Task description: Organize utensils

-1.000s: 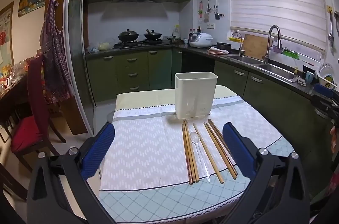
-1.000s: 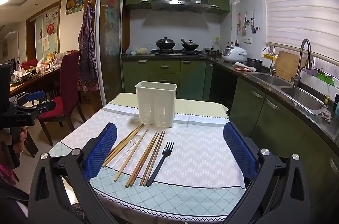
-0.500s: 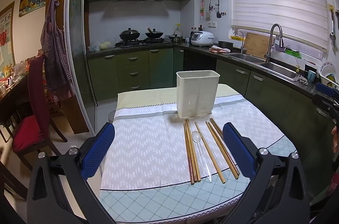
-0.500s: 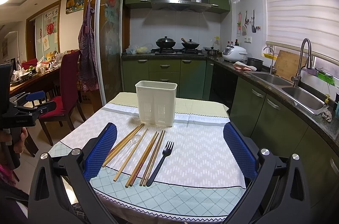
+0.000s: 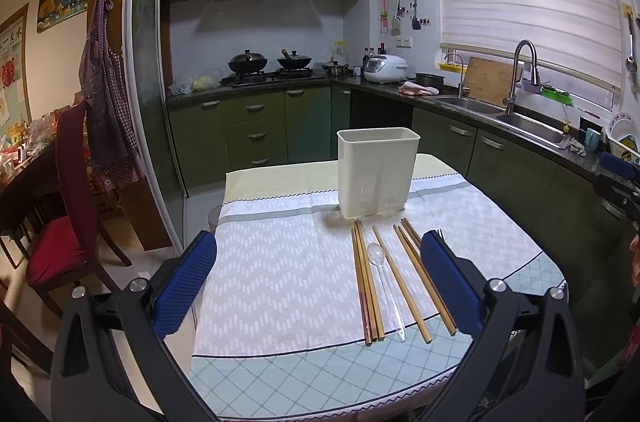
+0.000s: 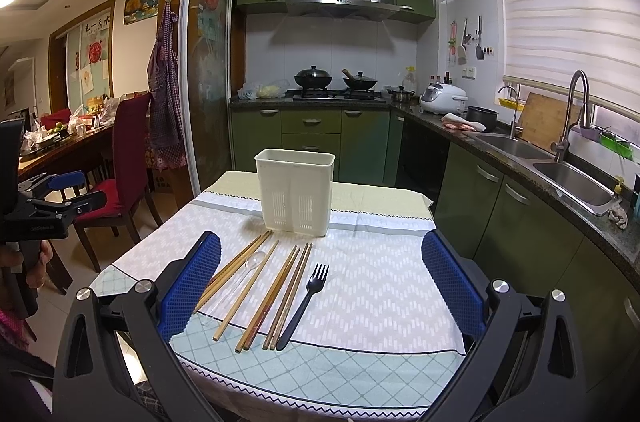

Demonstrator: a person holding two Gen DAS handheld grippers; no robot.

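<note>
- left gripper (image 5: 320, 282) and right gripper (image 6: 320, 282): fingers wide apart, holding nothing
- chopsticks (image 6: 276, 288), spoon (image 5: 380, 264), fork (image 6: 306, 300) lie on table (image 6: 360, 362) before bin (image 6: 295, 192)

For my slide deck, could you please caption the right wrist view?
Open right gripper above chopsticks, clear spoon, black fork and white caddy.

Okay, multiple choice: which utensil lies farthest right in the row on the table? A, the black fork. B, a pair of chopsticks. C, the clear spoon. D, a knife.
A: the black fork lies at the right end of the row, beyond the chopsticks and the clear spoon.
</note>
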